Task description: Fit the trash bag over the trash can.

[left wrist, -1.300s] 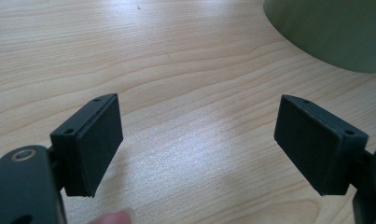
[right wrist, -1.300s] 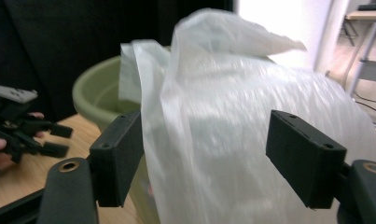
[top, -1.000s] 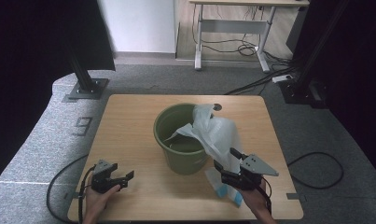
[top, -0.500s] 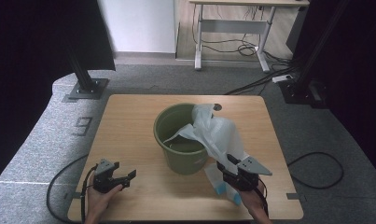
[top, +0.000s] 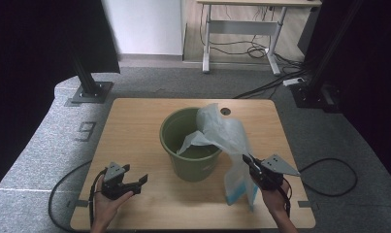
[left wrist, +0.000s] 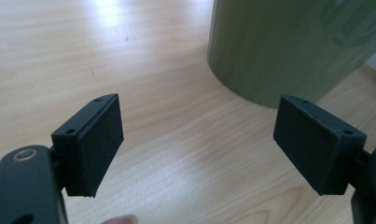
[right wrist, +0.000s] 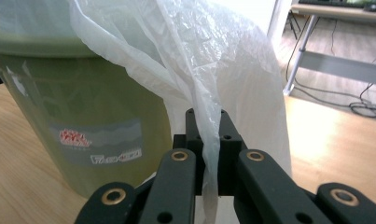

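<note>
from the high view, a green bucket (top: 190, 144) stands mid-desk (top: 135, 121), a clear plastic bag (top: 221, 132) spilling over its right rim. your left claw (top: 135, 182) rests near the front-left corner, your right claw (top: 249, 164) by the front-right. in the left gripper view, your jaws stand spread, empty. in the right gripper view, yours pinch the bag; its printed lower end seems blue.

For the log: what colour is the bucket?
Olive green bucket, clearest in the high view.
</note>
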